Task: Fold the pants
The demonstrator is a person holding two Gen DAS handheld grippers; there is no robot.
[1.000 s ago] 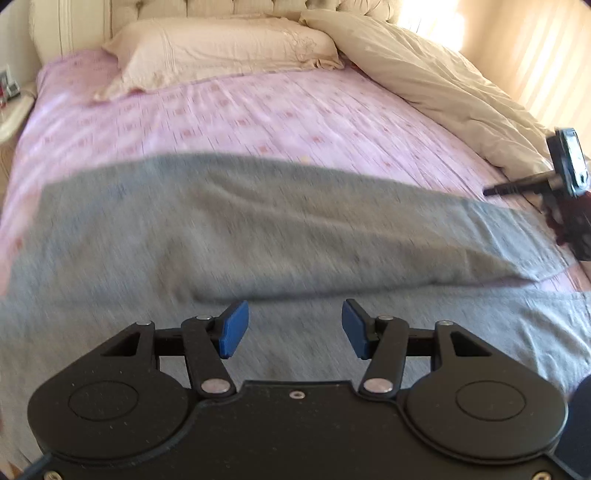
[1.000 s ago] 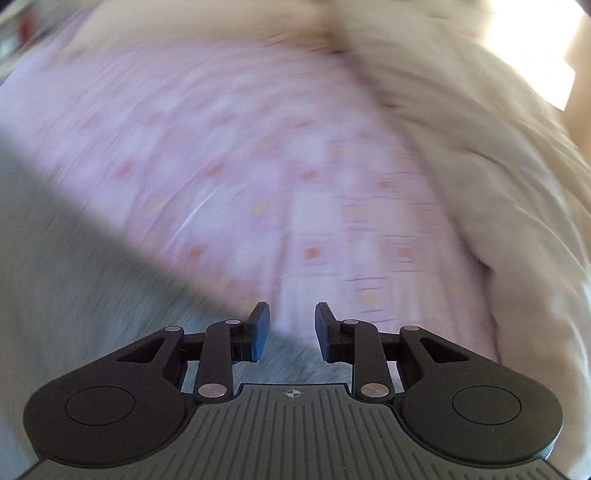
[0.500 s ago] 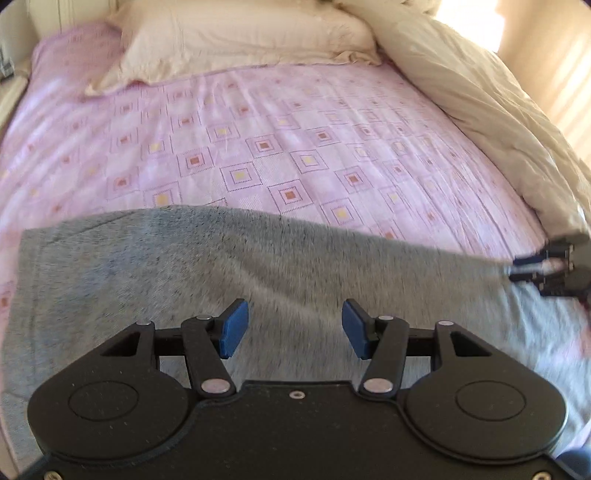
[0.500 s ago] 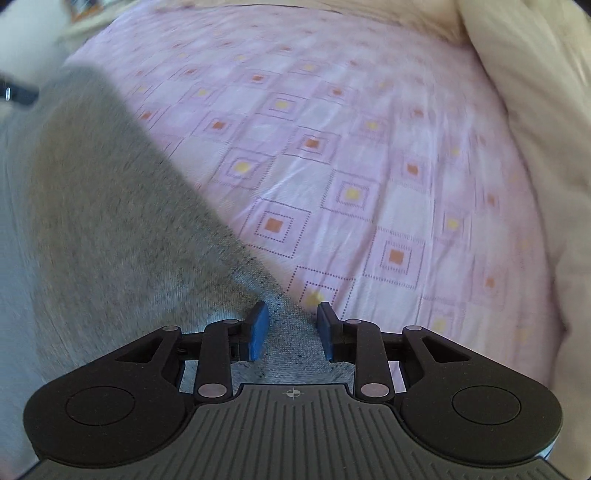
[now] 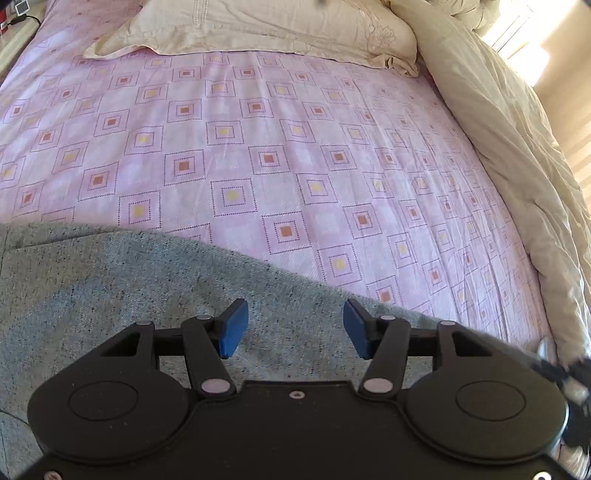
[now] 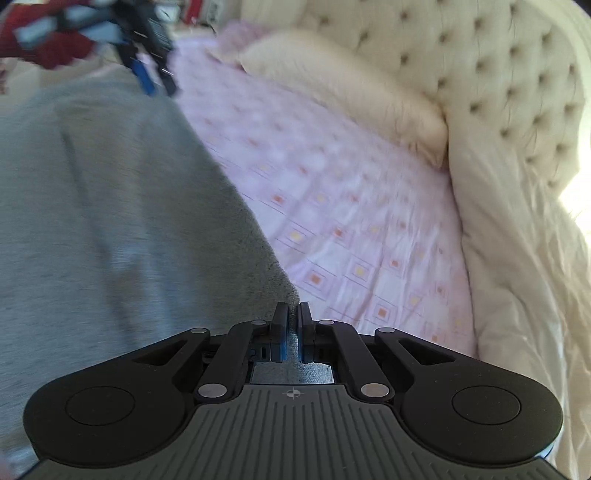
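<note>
Grey pants point(image 5: 110, 295) lie spread on the bed's pink patterned sheet point(image 5: 277, 147). My left gripper point(image 5: 295, 328) is open and empty, with its blue pads just above the pants' far edge. In the right wrist view the pants point(image 6: 110, 221) fill the left half. My right gripper point(image 6: 292, 332) is shut on the pants' edge, with grey cloth pinched between its pads. The left gripper point(image 6: 147, 74) shows blurred at the top left of the right wrist view. The right gripper shows only as a blur at the left wrist view's right edge.
A cream pillow point(image 5: 258, 29) lies at the head of the bed. A bunched cream duvet point(image 5: 517, 166) runs along the right side. A tufted headboard point(image 6: 480, 74) stands behind the pillow point(image 6: 351, 92). A nightstand edge point(image 5: 14, 33) sits at far left.
My right gripper has closed on the pants' edge and swung to face the headboard. The left gripper stayed open and moved toward the pants' far edge.
</note>
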